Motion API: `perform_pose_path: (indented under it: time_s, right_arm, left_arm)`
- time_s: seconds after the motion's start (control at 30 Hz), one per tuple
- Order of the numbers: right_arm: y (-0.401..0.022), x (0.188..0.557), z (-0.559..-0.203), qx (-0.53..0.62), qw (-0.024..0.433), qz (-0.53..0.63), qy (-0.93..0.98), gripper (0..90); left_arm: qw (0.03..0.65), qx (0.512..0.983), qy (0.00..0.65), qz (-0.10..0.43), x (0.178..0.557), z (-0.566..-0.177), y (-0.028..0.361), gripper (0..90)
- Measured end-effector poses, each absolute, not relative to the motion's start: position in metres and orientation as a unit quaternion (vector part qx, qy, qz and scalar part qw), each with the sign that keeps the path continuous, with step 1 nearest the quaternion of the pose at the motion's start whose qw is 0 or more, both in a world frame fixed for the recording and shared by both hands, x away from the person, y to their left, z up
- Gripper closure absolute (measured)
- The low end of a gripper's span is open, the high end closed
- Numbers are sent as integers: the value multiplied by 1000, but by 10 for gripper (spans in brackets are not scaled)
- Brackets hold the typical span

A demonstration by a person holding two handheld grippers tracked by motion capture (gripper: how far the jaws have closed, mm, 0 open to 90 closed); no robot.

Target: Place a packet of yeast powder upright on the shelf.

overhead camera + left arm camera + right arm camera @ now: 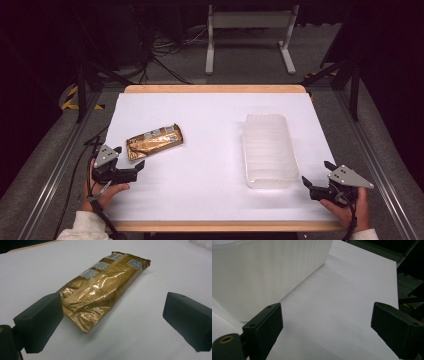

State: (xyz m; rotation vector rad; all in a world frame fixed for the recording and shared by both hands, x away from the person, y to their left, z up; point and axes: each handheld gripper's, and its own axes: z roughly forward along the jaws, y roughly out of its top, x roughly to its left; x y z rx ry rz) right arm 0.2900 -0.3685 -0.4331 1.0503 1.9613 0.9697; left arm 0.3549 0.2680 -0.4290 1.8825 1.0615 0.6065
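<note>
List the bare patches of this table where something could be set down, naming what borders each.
Widest: between the gold packet and the clear tub. Also the far strip beyond both, and the near strip between the two tongs. Tightest: left tongs beside the packet.

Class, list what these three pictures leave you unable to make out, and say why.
- Printing on the gold packet: too small in the high view, blurred in the left gripper view.
- Packet's underside: hidden against the table.
- Tub: its top is cut off by the right gripper view's edge.
</note>
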Motion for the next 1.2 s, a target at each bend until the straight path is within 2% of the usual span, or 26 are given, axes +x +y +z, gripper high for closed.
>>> perform_pose_path:
  time_s: [0.3,0.5,0.73,0.9,1.2]
  right_arm:
    - [-368,290,-434,401,346,375,761,110]
    - [-367,291,-435,400,344,371,764,111]
    - [-367,291,-435,397,341,372,767,111]
    - [-366,291,-436,398,340,368,768,111]
    - [-366,291,-436,398,340,367,769,112]
  left_arm:
    - [434,748,445,234,359,-429,274,76]
    - [427,738,479,211,371,-437,279,46]
    - [418,720,515,204,382,-444,281,139]
    - [424,704,535,194,387,-446,284,152]
    - [361,714,572,181,407,-457,266,145]
